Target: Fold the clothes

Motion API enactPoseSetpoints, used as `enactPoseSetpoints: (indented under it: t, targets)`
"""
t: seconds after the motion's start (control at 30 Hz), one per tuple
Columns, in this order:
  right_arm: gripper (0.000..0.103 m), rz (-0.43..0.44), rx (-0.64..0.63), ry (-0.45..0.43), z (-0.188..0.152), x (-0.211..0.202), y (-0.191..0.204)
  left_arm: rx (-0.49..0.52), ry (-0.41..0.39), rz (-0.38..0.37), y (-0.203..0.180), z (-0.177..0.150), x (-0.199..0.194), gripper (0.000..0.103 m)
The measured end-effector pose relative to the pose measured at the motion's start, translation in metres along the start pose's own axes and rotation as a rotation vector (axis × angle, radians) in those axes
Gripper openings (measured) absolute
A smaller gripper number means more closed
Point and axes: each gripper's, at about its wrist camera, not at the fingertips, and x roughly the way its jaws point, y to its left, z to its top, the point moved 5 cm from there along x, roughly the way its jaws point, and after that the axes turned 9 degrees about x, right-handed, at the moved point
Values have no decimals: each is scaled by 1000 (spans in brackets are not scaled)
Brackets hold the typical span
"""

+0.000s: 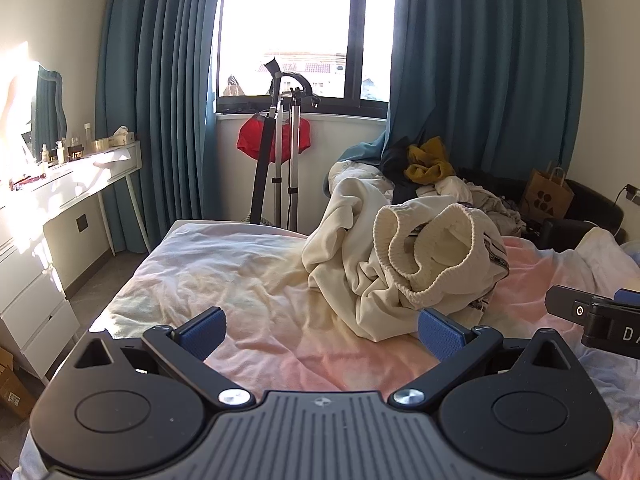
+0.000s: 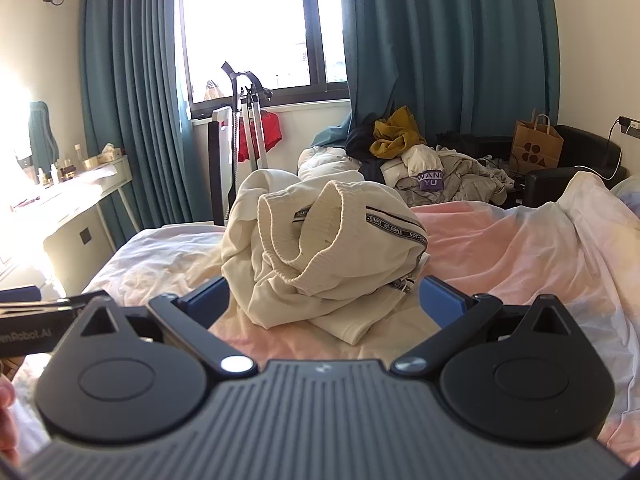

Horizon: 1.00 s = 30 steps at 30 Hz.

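Observation:
A crumpled cream sweatshirt (image 1: 404, 264) with a ribbed hem and dark printed tape lies heaped on the pink-white bed sheet (image 1: 248, 280). It also shows in the right wrist view (image 2: 320, 256). My left gripper (image 1: 320, 332) is open and empty, low over the sheet, short of the heap and left of it. My right gripper (image 2: 324, 304) is open and empty, its blue pads either side of the heap's near edge without touching it. The right gripper's body shows at the right edge of the left wrist view (image 1: 596, 316).
A pile of other clothes (image 2: 424, 160) lies beyond the bed, with a brown paper bag (image 2: 536, 146) and black furniture to its right. A garment steamer stand (image 1: 280, 152) is by the window. A white dressing table (image 1: 68, 184) stands left. Teal curtains (image 1: 480, 60) hang behind.

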Motion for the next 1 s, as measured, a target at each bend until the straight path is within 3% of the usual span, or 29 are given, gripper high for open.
enactPoseSetpoints:
  t: [1.0]
  targets:
    - [103,-6,-19,-10,-1,-3,2,64,-14,-26,-10,0,-9,103]
